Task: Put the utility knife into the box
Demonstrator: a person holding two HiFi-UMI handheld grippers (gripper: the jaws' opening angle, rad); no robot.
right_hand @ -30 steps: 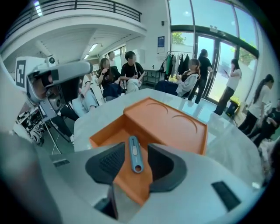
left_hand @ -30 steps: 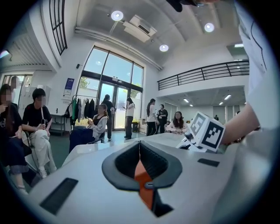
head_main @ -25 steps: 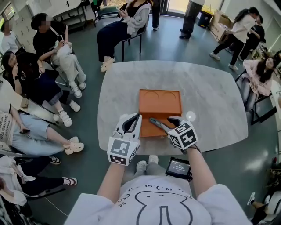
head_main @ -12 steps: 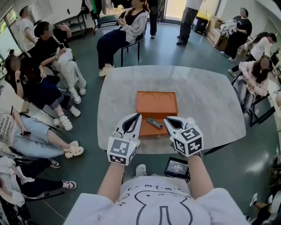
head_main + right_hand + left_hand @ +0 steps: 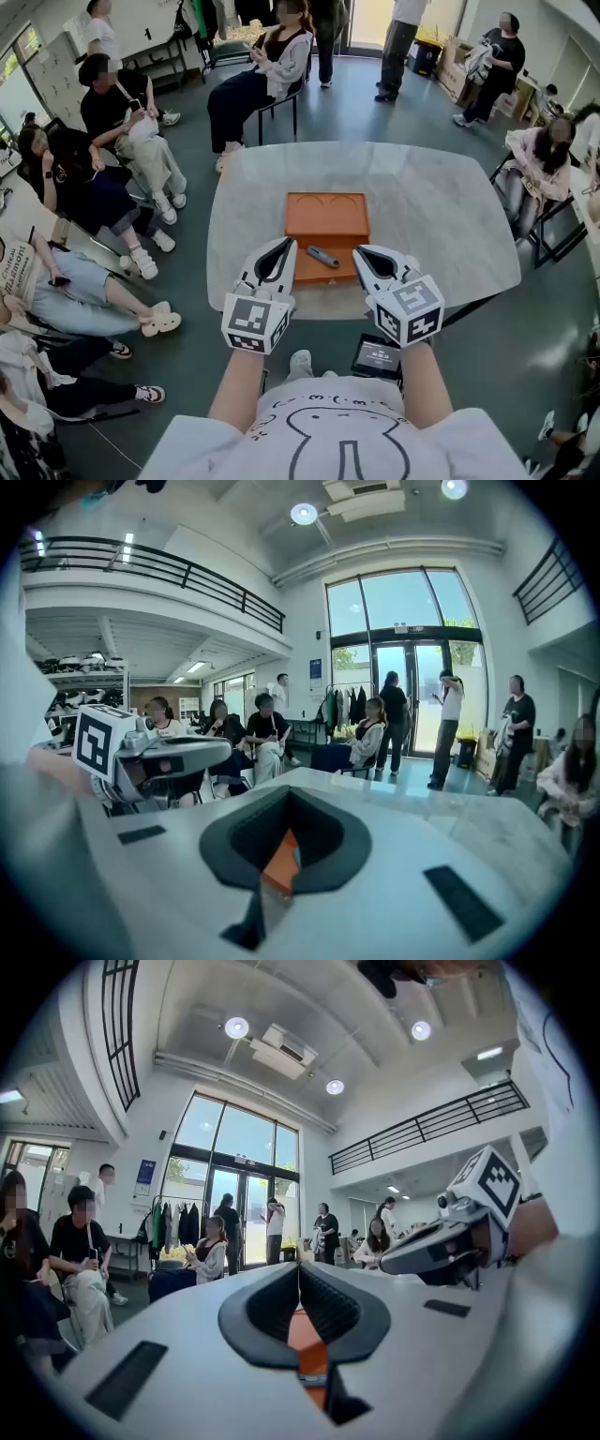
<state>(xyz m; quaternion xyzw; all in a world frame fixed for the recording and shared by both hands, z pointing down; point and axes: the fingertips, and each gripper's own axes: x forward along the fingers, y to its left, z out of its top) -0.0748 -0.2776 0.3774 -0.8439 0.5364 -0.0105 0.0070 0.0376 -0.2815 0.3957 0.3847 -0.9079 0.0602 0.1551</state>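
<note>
Grey knife (image 5: 322, 256) near right hand-held gripper (image 5: 360, 252)

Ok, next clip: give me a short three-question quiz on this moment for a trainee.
1. True or false: the utility knife lies inside the orange box.
2. Left hand-held gripper or right hand-held gripper: which holds something? A left, B right, C neither.
3. At which end of the box does the knife lie: the one nearest the grippers, or the far one?
Key: 1 true. 2 C, both are shut and empty. 3 the end nearest the grippers.
</note>
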